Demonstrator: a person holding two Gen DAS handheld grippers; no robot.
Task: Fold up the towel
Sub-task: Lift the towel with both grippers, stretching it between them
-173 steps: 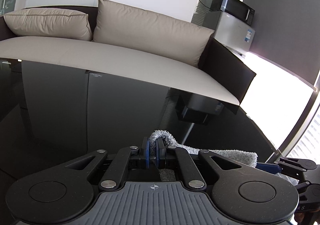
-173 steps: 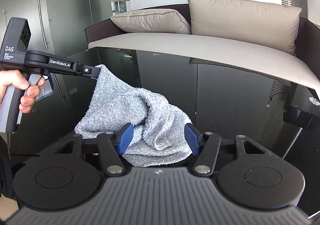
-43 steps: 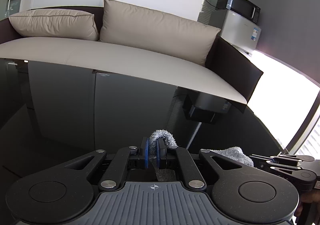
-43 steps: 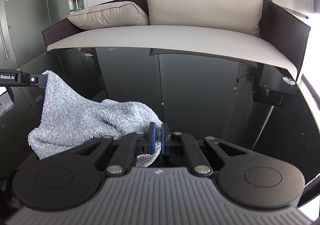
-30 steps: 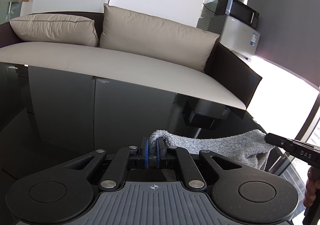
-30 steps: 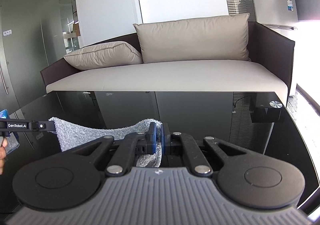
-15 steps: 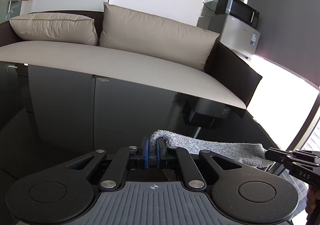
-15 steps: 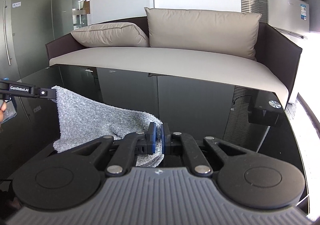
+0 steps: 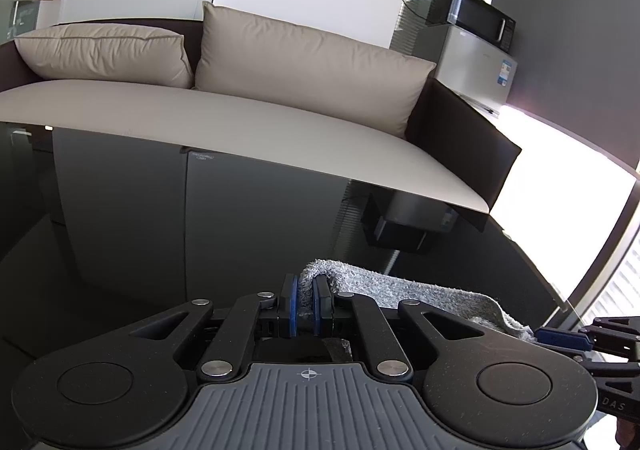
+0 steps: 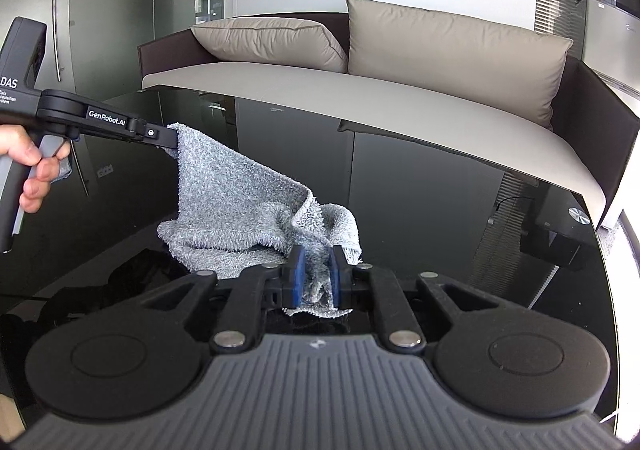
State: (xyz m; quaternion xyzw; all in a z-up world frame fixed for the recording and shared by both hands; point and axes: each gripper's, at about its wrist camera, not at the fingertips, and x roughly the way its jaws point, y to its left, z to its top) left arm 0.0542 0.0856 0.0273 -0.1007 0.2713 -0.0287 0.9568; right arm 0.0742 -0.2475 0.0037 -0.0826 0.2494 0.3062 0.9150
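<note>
A grey towel hangs between two hand-held grippers above a glossy black tabletop, its lower folds resting on the glass at centre frame. The left gripper, at the left of the right wrist view, has its fingers clamped on one raised corner. The right gripper, at lower centre, has its blue fingers pinched on another bunched edge. A beige sofa fills the background.
</note>
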